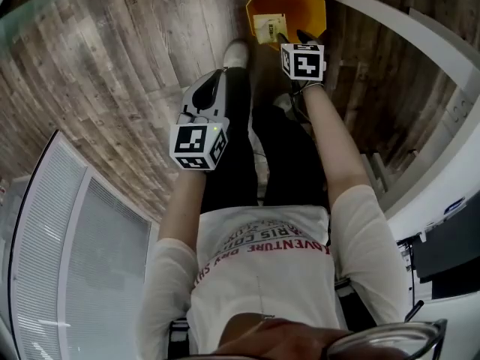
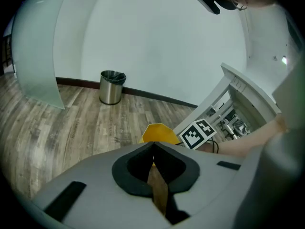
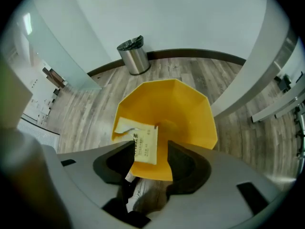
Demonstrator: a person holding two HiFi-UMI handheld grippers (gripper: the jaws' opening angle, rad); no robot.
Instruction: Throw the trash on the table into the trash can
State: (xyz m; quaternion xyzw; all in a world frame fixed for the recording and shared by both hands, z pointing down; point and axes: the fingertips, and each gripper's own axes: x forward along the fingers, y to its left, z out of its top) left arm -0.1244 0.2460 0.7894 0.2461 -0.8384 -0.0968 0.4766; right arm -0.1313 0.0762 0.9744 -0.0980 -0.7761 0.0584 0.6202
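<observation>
your right gripper (image 3: 151, 149) holds its fingers wide apart over the yellow trash can (image 3: 188, 111), paper packet (image 3: 144, 144) loose between them, likely light, limp, best pinched by an edge; left gripper (image 2: 153, 149) fingers closed, empty.

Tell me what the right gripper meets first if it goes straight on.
Most likely the paper, which shows between the open jaws of the right gripper. Behind it is the inside of the yellow bin. How deep the paper already sits in the bin is unclear.
</observation>
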